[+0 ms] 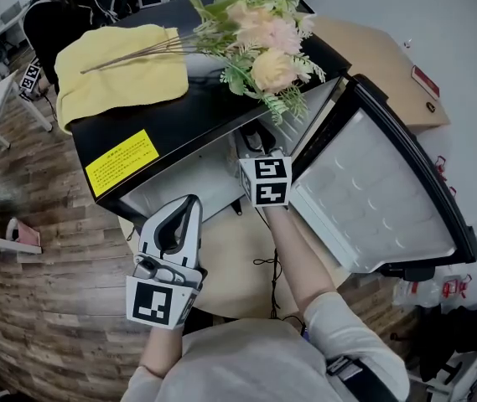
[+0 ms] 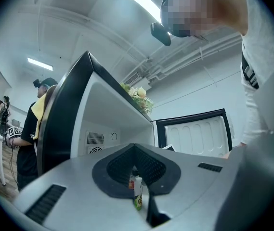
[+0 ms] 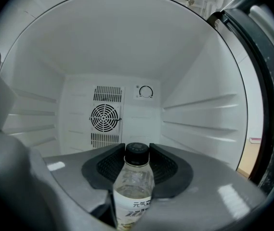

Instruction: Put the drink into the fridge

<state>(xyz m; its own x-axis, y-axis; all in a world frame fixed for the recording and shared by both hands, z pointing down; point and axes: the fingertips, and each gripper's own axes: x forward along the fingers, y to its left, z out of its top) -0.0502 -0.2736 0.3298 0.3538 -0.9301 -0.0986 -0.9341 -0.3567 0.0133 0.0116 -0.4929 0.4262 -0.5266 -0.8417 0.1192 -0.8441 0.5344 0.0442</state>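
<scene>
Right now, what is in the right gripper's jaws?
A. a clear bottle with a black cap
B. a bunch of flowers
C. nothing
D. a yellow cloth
A: in the right gripper view, the right gripper has its jaws closed on a clear bottle with a black cap, pointed into the open fridge.

Black fridge [image 1: 204, 115], white inside
Yellow cloth [image 1: 116, 69], peach-pink flowers [image 1: 263, 44] with green leaves [image 1: 284, 103], yellow sticker [image 1: 122, 162]; clear bottle [image 3: 134, 189] with black cap [image 3: 137, 150].
</scene>
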